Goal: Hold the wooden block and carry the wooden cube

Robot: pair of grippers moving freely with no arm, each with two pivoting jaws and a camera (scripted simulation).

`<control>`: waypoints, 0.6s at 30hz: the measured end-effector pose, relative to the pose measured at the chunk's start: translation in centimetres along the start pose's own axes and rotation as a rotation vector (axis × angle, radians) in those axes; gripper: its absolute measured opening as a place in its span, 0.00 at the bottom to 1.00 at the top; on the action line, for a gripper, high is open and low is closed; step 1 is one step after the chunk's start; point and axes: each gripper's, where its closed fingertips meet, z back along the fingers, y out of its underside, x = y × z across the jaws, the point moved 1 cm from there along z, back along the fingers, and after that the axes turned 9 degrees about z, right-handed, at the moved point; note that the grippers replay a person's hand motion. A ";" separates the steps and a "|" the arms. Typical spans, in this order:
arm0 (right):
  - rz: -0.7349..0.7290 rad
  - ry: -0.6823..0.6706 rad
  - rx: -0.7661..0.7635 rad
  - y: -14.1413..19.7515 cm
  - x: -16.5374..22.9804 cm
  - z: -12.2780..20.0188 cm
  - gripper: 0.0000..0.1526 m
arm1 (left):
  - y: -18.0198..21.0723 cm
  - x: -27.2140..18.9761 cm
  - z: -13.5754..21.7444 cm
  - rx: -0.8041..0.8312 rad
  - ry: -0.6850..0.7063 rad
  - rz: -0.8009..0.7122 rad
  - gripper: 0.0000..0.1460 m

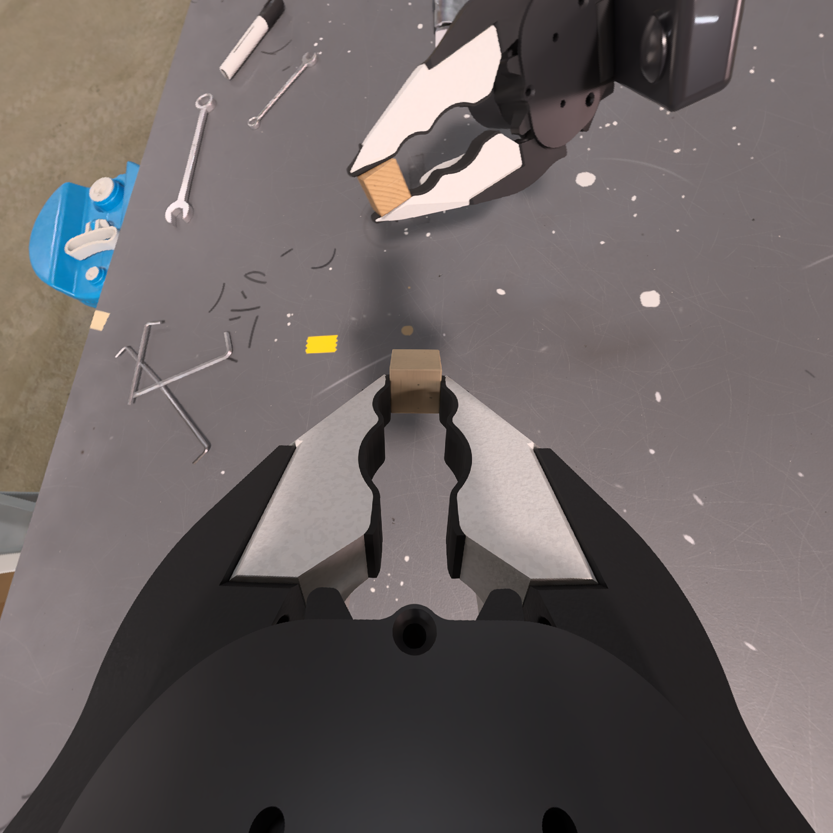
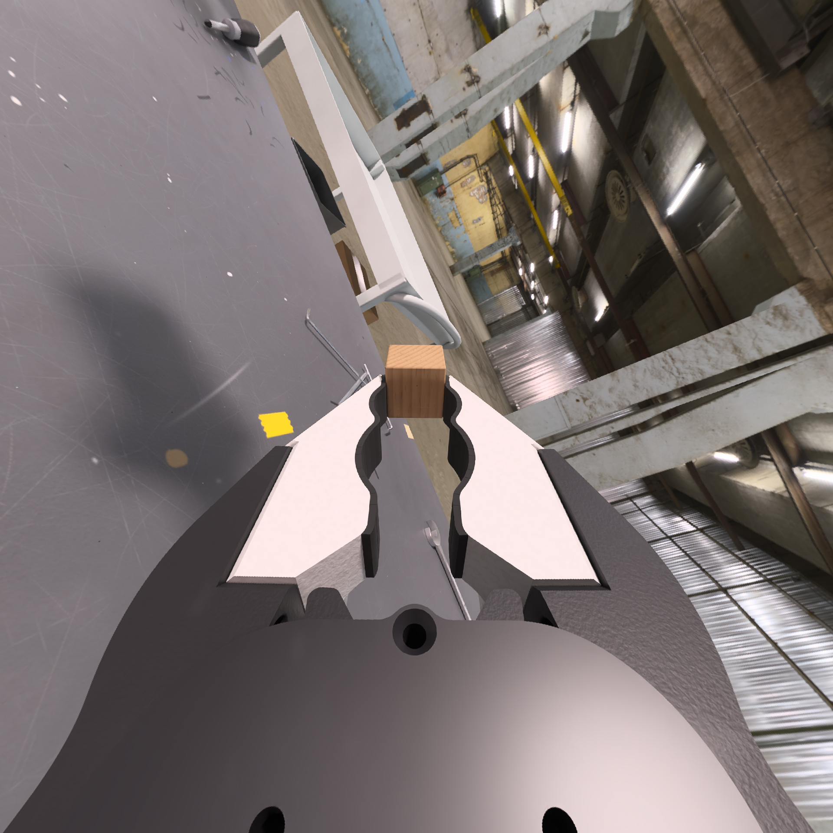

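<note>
My left gripper is shut on a pale wooden block, pinched between its fingertips above the grey table. My right gripper is shut on an orange-brown wooden cube at its fingertips. That right gripper also shows in the left wrist view, farther off at the upper middle, holding the cube just above the table. Whether either piece touches the table I cannot tell.
Two spanners, a marker and hex keys lie on the table's left side. A yellow tape patch lies left of the block. A blue vise hangs at the left edge. A white frame stands beyond the table.
</note>
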 end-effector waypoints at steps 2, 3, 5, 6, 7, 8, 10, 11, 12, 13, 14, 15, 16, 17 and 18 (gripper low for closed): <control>0.003 0.004 0.002 0.0 0.1 -0.1 0.15 | -0.1 -0.4 -0.5 0.009 0.005 -0.021 0.14; 0.005 0.006 0.001 0.0 0.1 -0.1 0.15 | -0.2 -0.5 -0.8 0.013 0.005 -0.031 0.14; 0.012 0.010 0.000 -0.2 0.2 -0.1 0.15 | -0.3 -0.9 -1.2 0.015 0.014 -0.047 0.14; 0.015 0.012 0.003 -0.2 0.2 -0.1 0.15 | -0.3 -1.1 -1.3 0.014 0.020 -0.059 0.14; 0.017 0.013 0.003 -0.3 0.2 -0.1 0.15 | -0.4 -1.2 -1.4 0.009 0.023 -0.073 0.14; 0.019 0.014 0.001 -0.3 0.2 -0.1 0.15 | -0.6 -1.3 -1.5 0.002 0.023 -0.083 0.14; 0.016 0.016 -0.003 -0.4 0.2 -0.1 0.15 | -0.6 -1.7 -1.7 -0.003 0.038 -0.093 0.14; 0.013 0.016 -0.005 -0.5 0.2 -0.1 0.15 | -0.6 -2.0 -1.8 -0.001 0.059 -0.095 0.14; 0.012 0.016 -0.008 -0.5 0.2 0.0 0.15 | -0.5 -2.3 -2.0 0.002 0.083 -0.092 0.14; 0.015 0.013 -0.016 -0.7 0.3 0.0 0.15 | -0.4 -2.7 -2.3 0.008 0.109 -0.086 0.14; 0.025 0.005 -0.027 -0.8 0.4 0.0 0.15 | -0.3 -3.0 -2.7 0.020 0.132 -0.080 0.14; 0.041 -0.003 -0.037 -1.0 0.6 0.1 0.15 | 0.0 -3.3 -3.3 0.039 0.151 -0.074 0.14; 0.061 -0.012 -0.038 -1.1 0.8 0.1 0.15 | 0.4 -3.6 -3.8 0.069 0.170 -0.071 0.14; 0.082 -0.023 -0.036 -1.2 1.1 0.0 0.15 | 1.0 -4.0 -4.4 0.109 0.192 -0.071 0.14; 0.103 -0.033 -0.034 -1.4 1.3 0.0 0.15 | 1.7 -4.4 -5.0 0.158 0.219 -0.075 0.14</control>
